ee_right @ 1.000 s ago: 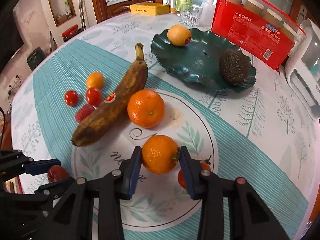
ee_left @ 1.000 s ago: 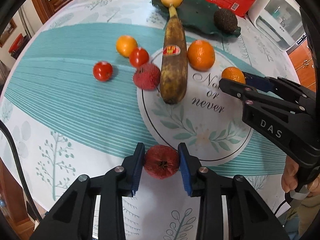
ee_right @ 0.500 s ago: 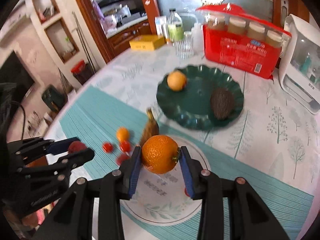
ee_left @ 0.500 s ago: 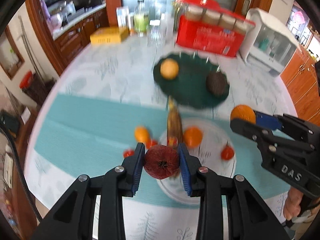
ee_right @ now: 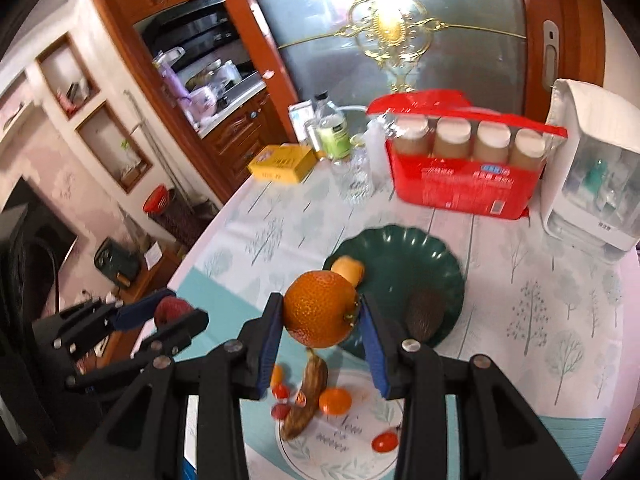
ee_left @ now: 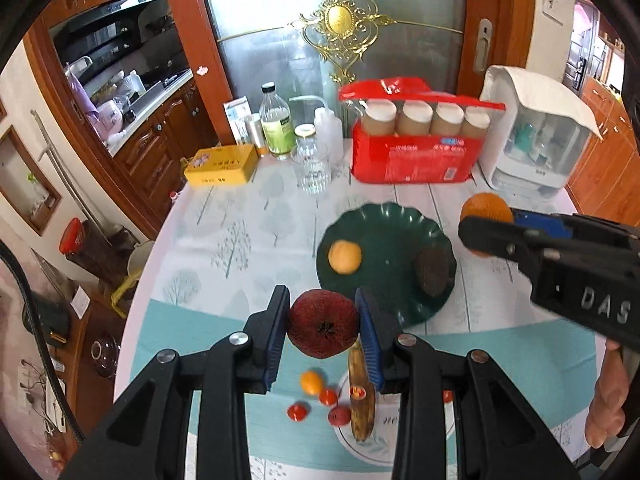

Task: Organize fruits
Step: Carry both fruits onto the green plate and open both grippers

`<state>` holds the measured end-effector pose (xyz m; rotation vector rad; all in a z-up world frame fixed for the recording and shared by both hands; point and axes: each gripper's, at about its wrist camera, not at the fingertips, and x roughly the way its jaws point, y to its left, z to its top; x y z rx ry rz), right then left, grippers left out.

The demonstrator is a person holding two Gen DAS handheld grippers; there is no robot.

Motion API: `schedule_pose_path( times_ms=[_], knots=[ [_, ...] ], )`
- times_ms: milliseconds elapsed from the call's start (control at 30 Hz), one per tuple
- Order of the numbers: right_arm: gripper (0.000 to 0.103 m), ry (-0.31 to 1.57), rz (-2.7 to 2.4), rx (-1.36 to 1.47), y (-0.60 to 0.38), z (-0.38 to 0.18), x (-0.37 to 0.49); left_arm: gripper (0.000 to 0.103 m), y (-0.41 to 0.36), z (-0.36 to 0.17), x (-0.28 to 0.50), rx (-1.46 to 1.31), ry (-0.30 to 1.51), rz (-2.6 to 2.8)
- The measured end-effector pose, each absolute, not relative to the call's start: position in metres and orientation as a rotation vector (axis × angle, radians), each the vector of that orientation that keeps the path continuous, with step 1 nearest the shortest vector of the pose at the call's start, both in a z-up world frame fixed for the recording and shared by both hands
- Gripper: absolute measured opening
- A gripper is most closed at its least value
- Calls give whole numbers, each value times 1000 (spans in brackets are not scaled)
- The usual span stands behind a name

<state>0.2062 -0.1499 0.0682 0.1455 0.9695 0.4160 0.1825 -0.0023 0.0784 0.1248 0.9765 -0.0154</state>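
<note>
My left gripper (ee_left: 322, 330) is shut on a dark red fruit (ee_left: 323, 329) and holds it high over the table. My right gripper (ee_right: 320, 316) is shut on an orange (ee_right: 320, 308), also high up; it shows in the left wrist view at the right (ee_left: 486, 226). Beyond both lies a dark green scalloped plate (ee_left: 388, 240) with a yellow-orange fruit (ee_left: 345, 256) and a brown spiky fruit (ee_left: 434, 270) on it. Far below, a browned banana (ee_right: 306, 396), another orange (ee_right: 335, 401), small red tomatoes (ee_left: 297, 412) and a lychee-like red fruit (ee_left: 339, 415) lie on the table.
At the table's back stand a red pack of paper cups (ee_left: 416, 148), a white appliance (ee_left: 536, 136), a glass jar (ee_left: 310, 160), bottles (ee_left: 275, 124) and a yellow box (ee_left: 222, 164). A person's hand (ee_left: 608, 408) grips the right tool's handle. Wooden cabinets stand left of the table.
Both grippers have risen well above the table with their fruits still gripped. The fruits on the table now look small and far below, and the plate has come nearer the centre of view.
</note>
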Motion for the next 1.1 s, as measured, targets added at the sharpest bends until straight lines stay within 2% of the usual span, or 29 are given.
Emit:
schedule_pose_path(
  times_ms=[233, 733, 933, 1100],
  knots=[
    [38, 1022, 347, 214, -160, 56, 258, 33, -3, 65, 222, 130, 995, 8],
    [38, 1249, 208, 200, -162, -105, 331, 33, -6, -107, 302, 9, 1243, -117],
    [38, 1294, 184, 167, -158, -145, 351, 33, -19, -159, 324, -19, 1306, -156],
    [39, 1331, 171, 136, -158, -165, 357, 33, -31, -182, 332, 5, 1324, -179]
  ],
)
